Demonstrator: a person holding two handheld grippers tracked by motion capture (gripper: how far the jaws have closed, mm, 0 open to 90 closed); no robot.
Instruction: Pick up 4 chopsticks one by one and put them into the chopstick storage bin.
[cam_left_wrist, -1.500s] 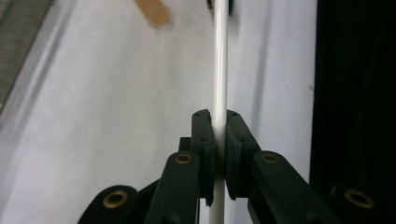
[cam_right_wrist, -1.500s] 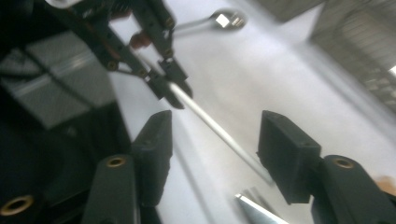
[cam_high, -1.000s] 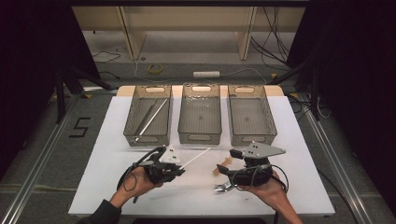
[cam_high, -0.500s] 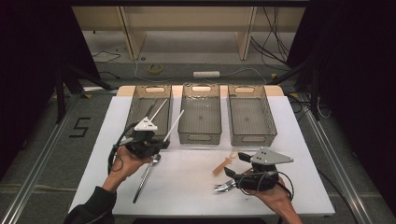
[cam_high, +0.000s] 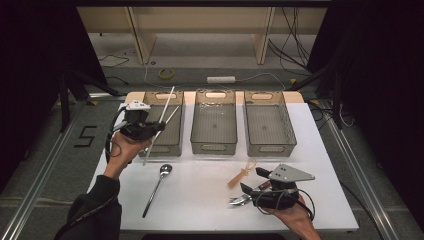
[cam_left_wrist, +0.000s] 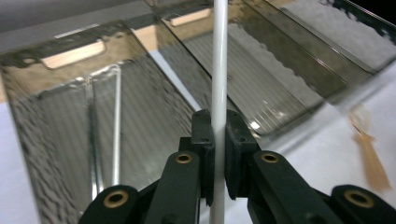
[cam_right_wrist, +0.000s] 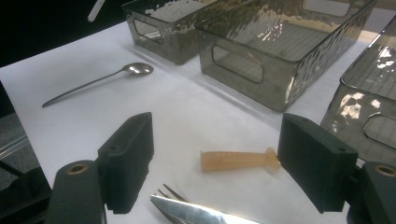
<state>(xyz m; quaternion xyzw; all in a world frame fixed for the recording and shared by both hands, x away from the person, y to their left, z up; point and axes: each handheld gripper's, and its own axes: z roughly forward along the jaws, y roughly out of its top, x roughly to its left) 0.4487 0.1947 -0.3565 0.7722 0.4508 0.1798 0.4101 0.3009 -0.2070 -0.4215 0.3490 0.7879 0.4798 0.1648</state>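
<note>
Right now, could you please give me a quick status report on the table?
Left gripper shut on thin white stick, above left smoked-plastic bin. Right gripper open above silver fork. Nothing in the way.

Three grey bins stand in a row at the far side of the white table (cam_high: 320, 150), and only narrow gaps are left between them. The left bin (cam_high: 172, 145) is partly taken by thin sticks, while the middle bin (cam_high: 214, 127) and the right bin (cam_high: 267, 127) are open from above. In front of the bins, the way is blocked by a spoon (cam_high: 158, 187), a small orange piece (cam_high: 242, 174) and a fork (cam_right_wrist: 187, 212). Free surface is found between the spoon and the orange piece.
</note>
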